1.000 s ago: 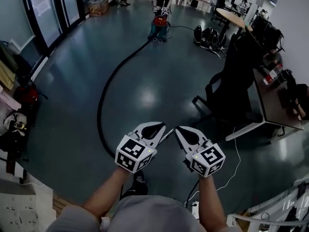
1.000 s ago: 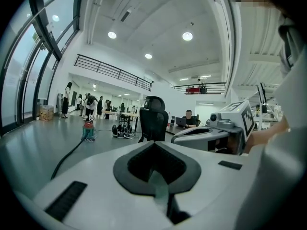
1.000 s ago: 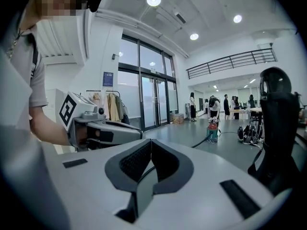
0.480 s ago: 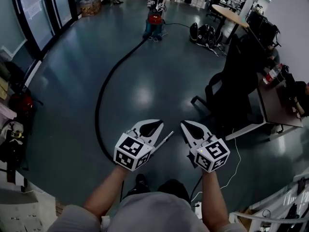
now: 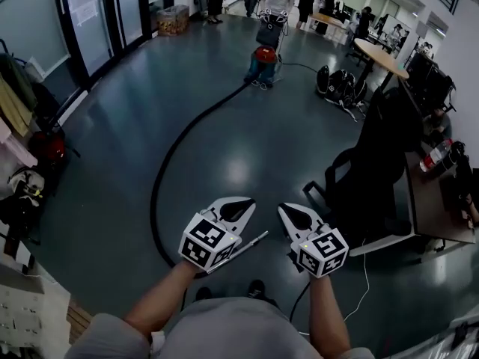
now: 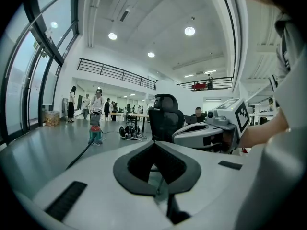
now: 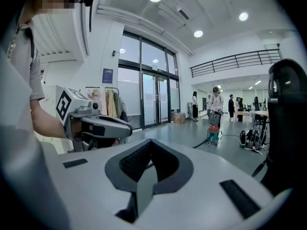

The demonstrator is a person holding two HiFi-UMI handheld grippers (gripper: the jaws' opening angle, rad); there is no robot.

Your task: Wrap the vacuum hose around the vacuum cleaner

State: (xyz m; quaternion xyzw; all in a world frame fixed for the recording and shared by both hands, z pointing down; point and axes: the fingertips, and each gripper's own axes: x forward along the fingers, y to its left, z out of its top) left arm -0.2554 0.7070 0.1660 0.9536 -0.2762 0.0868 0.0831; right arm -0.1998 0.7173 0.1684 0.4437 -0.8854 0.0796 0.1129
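**Both claws clenched and empty; hose lies uncoiled on the floor**

Clock directions are read on the head view, 12 o'clock being straight ahead.

Nearest, at 6 o'clock:
- The left claw (image 5: 241,203) and right claw (image 5: 288,211) are side by side and apart, both pointing toward 12.
- Each gripper view shows its jaws pressed together with nothing between them.
- A thin pale rod (image 5: 243,247) slants just under the left claw. I cannot tell what it belongs to.
- Count: 2 claws, 0 things held.

Task thing:
- There is one black vacuum hose (image 5: 153,200) on the grey floor (image 5: 224,148), touching neither claw.
- It passes at 9 o'clock of the left claw, and its near end is hidden behind the left arm.
- From there it bows out to the left and runs up toward 12 to the vacuum cleaner (image 5: 264,60).
- None of the hose is wound on the machine.

Middle, at 3 o'clock:
- There is one black office chair (image 5: 378,155) just beside a dark desk (image 5: 430,208).
- A white cable lies on the floor below them.

Far:
- There is one vacuum cleaner at 12 o'clock, with a red top over a blue-green body. A person stands just behind it.
- A cluster of black bags (image 5: 340,84) sits at 1 o'clock, near a round desk (image 5: 382,53).
- Container: one cardboard box (image 5: 174,19) stands at 11 o'clock by the glass doors. It is too small to make out its contents.
- At least four persons stand at the far end.
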